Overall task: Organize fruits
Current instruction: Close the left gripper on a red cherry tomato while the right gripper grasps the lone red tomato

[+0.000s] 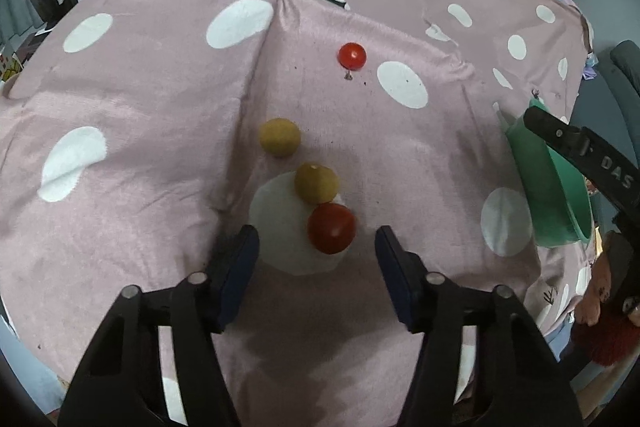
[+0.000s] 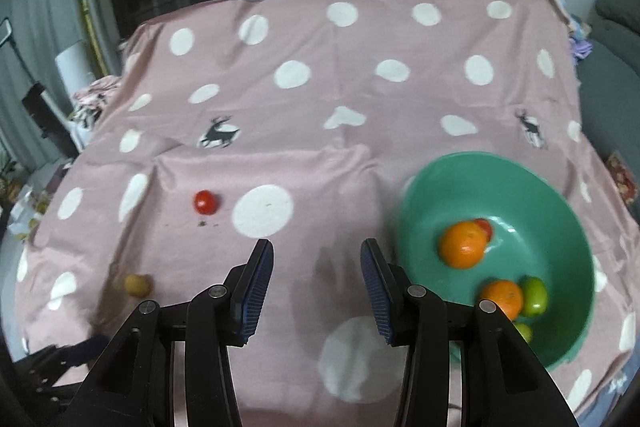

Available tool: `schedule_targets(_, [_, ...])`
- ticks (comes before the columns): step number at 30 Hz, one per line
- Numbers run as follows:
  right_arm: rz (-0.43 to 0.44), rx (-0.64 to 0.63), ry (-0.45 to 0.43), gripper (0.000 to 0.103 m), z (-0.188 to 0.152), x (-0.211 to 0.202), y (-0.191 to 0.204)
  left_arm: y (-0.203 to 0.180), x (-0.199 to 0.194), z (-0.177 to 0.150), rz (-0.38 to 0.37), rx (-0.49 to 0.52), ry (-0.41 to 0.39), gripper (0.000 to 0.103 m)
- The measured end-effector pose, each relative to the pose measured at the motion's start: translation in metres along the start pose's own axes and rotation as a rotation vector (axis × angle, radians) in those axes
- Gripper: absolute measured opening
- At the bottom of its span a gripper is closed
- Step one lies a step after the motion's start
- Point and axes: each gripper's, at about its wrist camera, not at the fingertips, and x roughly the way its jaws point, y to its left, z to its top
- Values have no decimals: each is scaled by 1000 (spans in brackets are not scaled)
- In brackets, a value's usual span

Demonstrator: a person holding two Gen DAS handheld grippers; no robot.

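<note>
On the pink dotted cloth [image 1: 160,87] a red tomato [image 1: 331,229] lies just ahead of my left gripper [image 1: 316,239], whose jaws stand apart on either side without touching it. Two yellow-brown fruits [image 1: 317,183] [image 1: 279,137] lie in a line beyond it, the nearer one against the tomato. A smaller tomato [image 1: 351,56] sits farther off. My right gripper [image 2: 317,251] hangs open over bare cloth, left of the green bowl [image 2: 420,195]. The bowl holds two oranges [image 2: 464,245] [image 2: 502,299], green fruit [image 2: 534,295] and a tomato [image 2: 485,227].
In the right wrist view the far tomato [image 2: 206,202] and one yellow fruit [image 2: 138,285] lie to the left on the cloth. The bowl [image 1: 552,187] stands near the cloth's right edge. Dark windows and room clutter surround the covered surface.
</note>
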Motion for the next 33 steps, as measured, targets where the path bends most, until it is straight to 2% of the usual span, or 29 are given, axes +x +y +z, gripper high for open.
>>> schedule_targets(2, [24, 1, 10, 46, -1, 3, 3, -2, 7, 2, 8, -2, 18, 48])
schedule_targets(5, [62, -2, 21, 46, -3, 5, 7, -5, 18, 6, 8, -5, 41, 45])
schedule_targets(8, [100, -22, 28, 46, -3, 7, 15, -6, 20, 8, 32, 1, 30, 40])
schedule_targets(11, [162, -30, 53, 46, 0, 13, 22, -7, 21, 10, 42, 13, 16, 26])
schedule_targets(15, [236, -9, 108, 46, 13, 31, 34, -6, 22, 10, 37, 10, 14, 27])
schedule_targets(22, [266, -45, 213, 46, 33, 80, 71, -1, 14, 12, -1, -19, -7, 27])
schedule_targets(27, [291, -33, 255, 46, 42, 113, 88, 9, 0, 15, -37, -53, -50, 27])
schedule_targets(33, [270, -49, 259, 46, 42, 135, 96, 18, -9, 16, -45, -92, -77, 27])
